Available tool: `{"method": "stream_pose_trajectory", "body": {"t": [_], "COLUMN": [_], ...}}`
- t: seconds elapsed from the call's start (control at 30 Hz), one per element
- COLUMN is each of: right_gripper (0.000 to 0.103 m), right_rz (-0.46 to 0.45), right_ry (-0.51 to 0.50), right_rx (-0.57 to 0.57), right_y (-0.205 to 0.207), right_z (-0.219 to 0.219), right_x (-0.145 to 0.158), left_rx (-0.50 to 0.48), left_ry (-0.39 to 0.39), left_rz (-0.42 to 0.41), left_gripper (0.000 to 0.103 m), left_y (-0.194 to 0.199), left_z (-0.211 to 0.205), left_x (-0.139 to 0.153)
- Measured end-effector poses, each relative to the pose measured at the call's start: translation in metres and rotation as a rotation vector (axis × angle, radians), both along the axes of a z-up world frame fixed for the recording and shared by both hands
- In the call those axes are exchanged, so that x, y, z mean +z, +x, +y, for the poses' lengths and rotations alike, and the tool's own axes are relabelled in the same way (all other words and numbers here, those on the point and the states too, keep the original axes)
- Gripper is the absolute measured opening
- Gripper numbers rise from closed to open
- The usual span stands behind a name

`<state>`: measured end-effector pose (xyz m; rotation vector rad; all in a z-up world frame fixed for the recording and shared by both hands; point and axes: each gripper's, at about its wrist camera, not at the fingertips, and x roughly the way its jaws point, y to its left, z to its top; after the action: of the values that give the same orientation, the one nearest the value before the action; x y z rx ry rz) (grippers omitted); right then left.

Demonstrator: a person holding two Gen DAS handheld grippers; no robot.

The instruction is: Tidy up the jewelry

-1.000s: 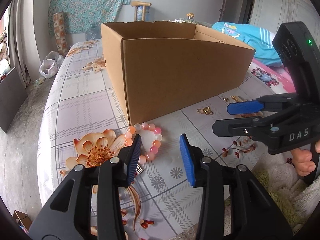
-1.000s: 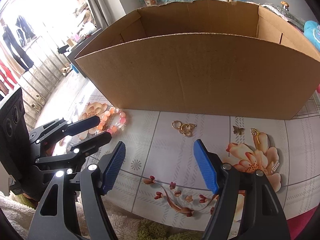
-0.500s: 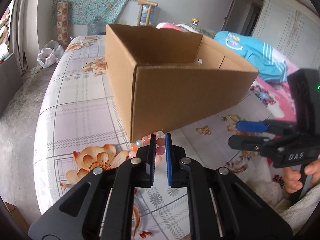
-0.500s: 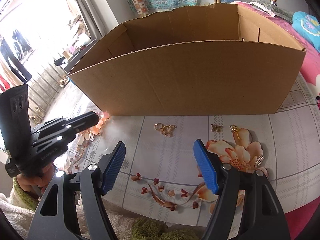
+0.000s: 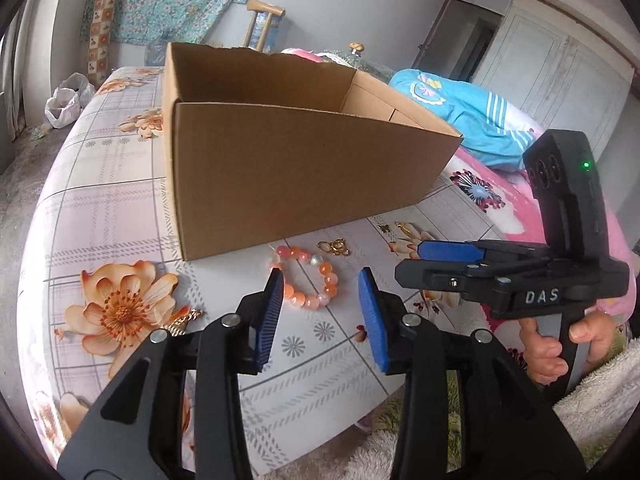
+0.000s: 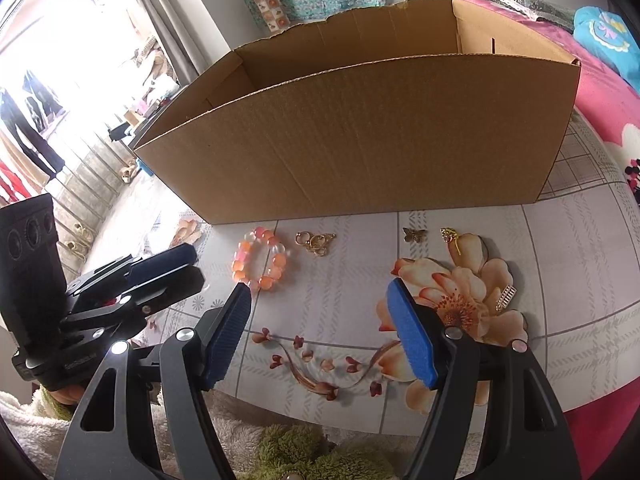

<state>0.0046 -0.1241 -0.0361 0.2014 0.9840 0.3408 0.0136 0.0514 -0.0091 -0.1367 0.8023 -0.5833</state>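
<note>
A surface covered by a pale checked cloth printed with orange flowers is seen in both views, and an open cardboard box is set on it. Jewelry is laid on the cloth just in front of the box: a bracelet of pink and orange beads, a gold trinket with rings beside it, a small butterfly charm, a gold pin and a small gold comb-like piece on a printed flower. The left claw is held above the bracelet with its jaws opening and nothing between them; the right claw is spread wide and empty over the cloth. A turquoise garment is seen behind the box, a floral fabric is hung on the grey wall, and a white plastic bag is left on the floor.
</note>
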Motion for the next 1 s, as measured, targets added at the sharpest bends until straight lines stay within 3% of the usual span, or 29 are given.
{"method": "stream_pose_trajectory", "body": {"t": [0.2, 0.4, 0.53, 0.63, 0.83, 1.0], "right_gripper": [0.069, 0.069, 0.069, 0.069, 0.069, 0.069], "right_rz": [0.009, 0.023, 0.009, 0.002, 0.010, 0.004], "right_ry": [0.012, 0.005, -0.003, -0.005, -0.008, -0.009], "right_rx": [0.033, 0.051, 0.047, 0.039, 0.028, 0.033], "right_y": [0.001, 0.002, 0.005, 0.006, 0.009, 0.011], "right_z": [0.008, 0.014, 0.020, 0.018, 0.019, 0.024], "right_x": [-0.002, -0.004, 0.002, 0.002, -0.001, 0.000], "left_rx": [0.123, 0.186, 0.186, 0.181, 0.161, 0.144], "left_ry": [0.145, 0.303, 0.309, 0.328, 0.378, 0.371], "left_rz": [-0.017, -0.034, -0.019, 0.010, -0.030, -0.036], "left_gripper": [0.037, 0.037, 0.037, 0.029, 0.027, 0.019], "left_y": [-0.012, -0.004, 0.005, 0.010, 0.008, 0.008], "left_z": [0.029, 0.036, 0.042, 0.042, 0.032, 0.027], "left_x": [-0.001, -0.009, -0.014, -0.022, -0.026, -0.024]}}
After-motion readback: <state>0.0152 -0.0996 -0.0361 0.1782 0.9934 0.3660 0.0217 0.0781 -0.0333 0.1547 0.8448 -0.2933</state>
